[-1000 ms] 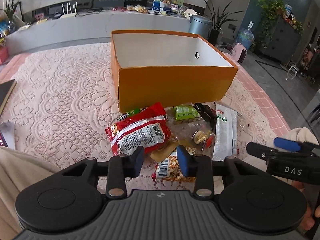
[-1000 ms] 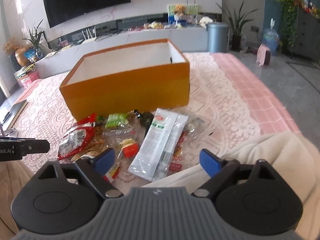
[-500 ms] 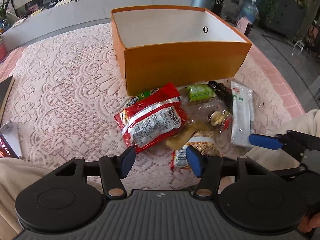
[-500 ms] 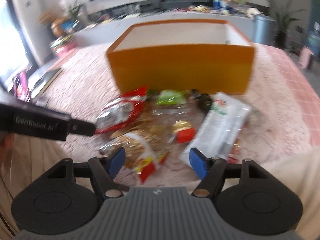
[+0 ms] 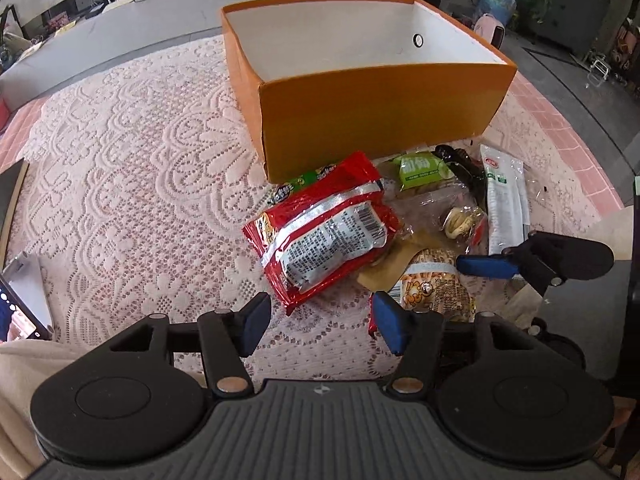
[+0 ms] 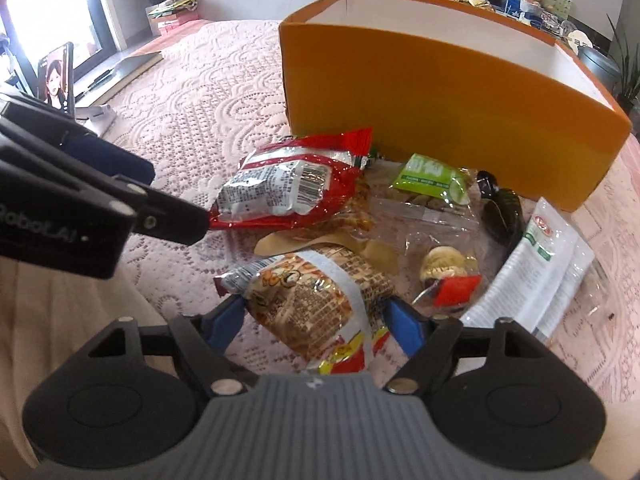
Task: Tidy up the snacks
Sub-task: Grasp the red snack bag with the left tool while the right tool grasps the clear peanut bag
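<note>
Brown snack packet bracketed by the opening right gripper, orange box beyond.

The brown snack packet (image 6: pixel 320 300) is seen between the spread fingers of the right gripper (image 6: pixel 316 324), its long axis running forward along them; its jaws are opening, and no pressing is shown. The left gripper (image 5: pixel 320 322) is held spread and empty, just short of the red packet (image 5: pixel 324 232). The orange box (image 6: pixel 440 92) lies past the pile.
</note>
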`<action>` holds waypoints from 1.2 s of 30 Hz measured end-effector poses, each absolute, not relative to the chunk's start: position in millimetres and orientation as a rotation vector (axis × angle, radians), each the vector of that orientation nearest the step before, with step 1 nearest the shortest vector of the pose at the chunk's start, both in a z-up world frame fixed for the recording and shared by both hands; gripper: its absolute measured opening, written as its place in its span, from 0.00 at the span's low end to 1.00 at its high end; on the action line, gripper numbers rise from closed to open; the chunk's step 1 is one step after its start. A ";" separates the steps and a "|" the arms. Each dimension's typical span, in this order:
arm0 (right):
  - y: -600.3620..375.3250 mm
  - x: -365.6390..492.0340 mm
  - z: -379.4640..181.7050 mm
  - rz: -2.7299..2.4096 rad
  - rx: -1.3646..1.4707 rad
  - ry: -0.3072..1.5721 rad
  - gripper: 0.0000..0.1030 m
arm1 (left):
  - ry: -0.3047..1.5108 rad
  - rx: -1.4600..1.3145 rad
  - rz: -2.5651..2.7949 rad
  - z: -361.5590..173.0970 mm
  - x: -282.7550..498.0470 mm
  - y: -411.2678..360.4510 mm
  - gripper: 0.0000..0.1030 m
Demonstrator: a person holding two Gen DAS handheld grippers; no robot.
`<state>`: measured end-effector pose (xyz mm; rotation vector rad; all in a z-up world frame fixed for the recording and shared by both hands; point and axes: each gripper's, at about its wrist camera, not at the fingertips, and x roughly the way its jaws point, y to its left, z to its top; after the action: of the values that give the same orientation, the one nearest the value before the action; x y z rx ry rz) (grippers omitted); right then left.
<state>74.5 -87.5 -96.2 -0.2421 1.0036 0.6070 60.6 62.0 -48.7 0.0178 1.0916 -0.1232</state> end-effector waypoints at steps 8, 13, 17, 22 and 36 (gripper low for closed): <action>-81.6 78.5 -109.5 0.613 -0.274 0.983 0.71 | 1.090 0.030 -0.145 -53.3 62.9 62.6 0.67; -86.4 74.9 -104.4 0.613 -0.267 0.967 0.57 | 1.091 0.032 -0.157 -54.1 62.8 63.4 0.67; -100.2 70.5 -93.4 0.624 -0.210 0.987 0.54 | 1.070 0.069 -0.173 -53.4 61.6 58.8 0.68; -124.6 64.5 -70.8 0.615 -0.134 0.983 0.53 | 1.056 0.130 -0.200 -52.3 65.0 47.6 0.73; -163.7 94.5 -50.3 0.437 -0.088 0.783 0.53 | 1.043 0.238 -0.160 -73.3 100.9 6.9 0.81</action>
<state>94.5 -163.7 -50.3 -0.0885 0.7833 0.4373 100.9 6.9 -73.3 0.2379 1.0434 -0.1604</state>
